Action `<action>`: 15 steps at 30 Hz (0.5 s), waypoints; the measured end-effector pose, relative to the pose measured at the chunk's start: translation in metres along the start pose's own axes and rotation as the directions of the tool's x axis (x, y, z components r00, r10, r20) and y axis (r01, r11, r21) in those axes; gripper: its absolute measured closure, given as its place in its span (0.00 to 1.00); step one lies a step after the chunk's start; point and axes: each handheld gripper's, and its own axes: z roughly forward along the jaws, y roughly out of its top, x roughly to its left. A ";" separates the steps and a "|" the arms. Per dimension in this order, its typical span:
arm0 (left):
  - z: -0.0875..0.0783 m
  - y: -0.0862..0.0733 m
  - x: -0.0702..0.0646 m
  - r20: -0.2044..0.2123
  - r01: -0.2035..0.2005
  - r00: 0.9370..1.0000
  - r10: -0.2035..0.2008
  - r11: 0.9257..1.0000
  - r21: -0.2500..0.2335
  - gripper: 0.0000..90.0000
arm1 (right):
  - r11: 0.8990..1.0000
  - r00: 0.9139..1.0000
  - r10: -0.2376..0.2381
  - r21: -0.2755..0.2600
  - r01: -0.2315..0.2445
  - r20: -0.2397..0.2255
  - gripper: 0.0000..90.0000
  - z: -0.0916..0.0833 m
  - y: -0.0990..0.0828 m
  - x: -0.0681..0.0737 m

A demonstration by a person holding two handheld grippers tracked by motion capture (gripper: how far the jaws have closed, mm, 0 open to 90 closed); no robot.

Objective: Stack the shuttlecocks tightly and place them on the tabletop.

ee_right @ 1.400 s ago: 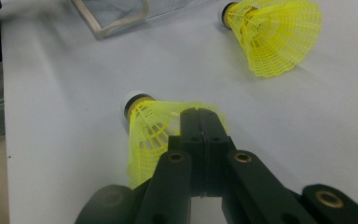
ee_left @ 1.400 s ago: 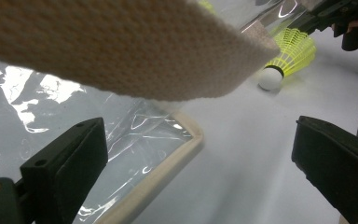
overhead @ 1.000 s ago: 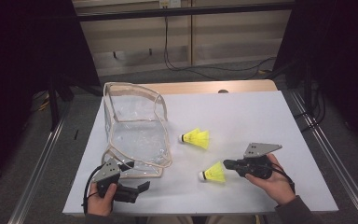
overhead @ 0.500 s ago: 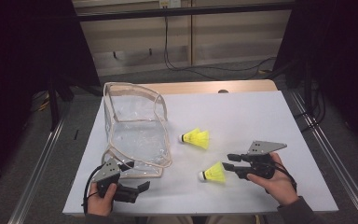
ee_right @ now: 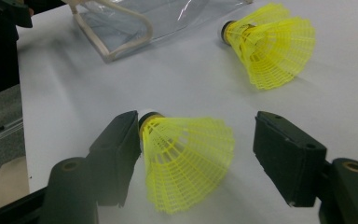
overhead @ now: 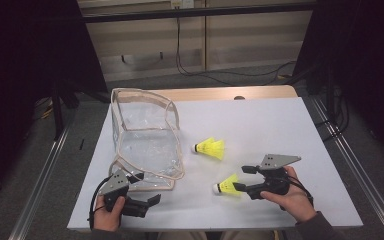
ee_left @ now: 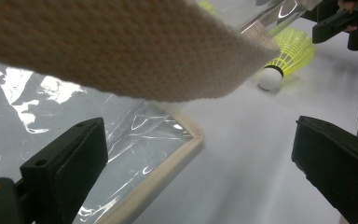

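Two yellow shuttlecocks lie on the white table. The near shuttlecock rests on its side between the jaws of my right gripper. Those jaws have just been opening; the left one is against its skirt and the right one stands well clear. The far shuttlecock lies alone towards the middle. A clear plastic bag with beige trim stands at the left. My left gripper is open at the bag's front corner, under a beige strap, holding nothing.
The bag's lower trimmed edge lies flat on the table between the left jaws. The table's front edge runs just below both hands. Metal rails flank the table on either side, and cables hang at the back.
The right gripper's jaws have spread apart around the near shuttlecock, which stays where it lay. The left gripper and the bag have not moved.
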 end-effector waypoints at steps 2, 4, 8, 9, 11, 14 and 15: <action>0.000 0.000 0.000 0.002 0.002 1.000 -0.002 1.000 0.002 0.04 | 1.000 1.000 -0.007 0.010 0.007 -0.007 0.31 0.002 -0.001 0.001; 0.000 0.000 0.000 0.003 0.002 1.000 -0.002 1.000 0.003 0.04 | 1.000 1.000 -0.016 0.019 0.017 -0.011 0.30 0.005 -0.003 0.003; 0.000 0.000 0.000 0.000 0.000 1.000 0.000 1.000 0.003 0.04 | 0.999 1.000 -0.028 0.027 0.029 -0.007 0.27 0.006 -0.004 0.004; 0.000 0.000 0.000 0.002 0.004 1.000 -0.004 1.000 0.000 0.04 | 0.999 1.000 -0.028 0.027 0.028 -0.009 0.27 0.006 -0.005 0.004; 0.000 0.000 0.000 0.000 0.001 1.000 -0.001 1.000 0.000 0.04 | 0.999 1.000 -0.028 0.029 0.028 -0.009 0.26 0.007 -0.006 0.004; 0.000 0.000 0.000 -0.001 0.000 1.000 0.000 1.000 0.000 0.04 | 0.999 0.999 -0.037 0.035 0.037 -0.010 0.26 0.008 -0.007 0.005; 0.000 0.000 0.000 0.000 0.000 1.000 0.000 1.000 0.001 0.04 | 0.999 0.999 -0.038 0.034 0.039 -0.012 0.26 0.008 -0.008 0.005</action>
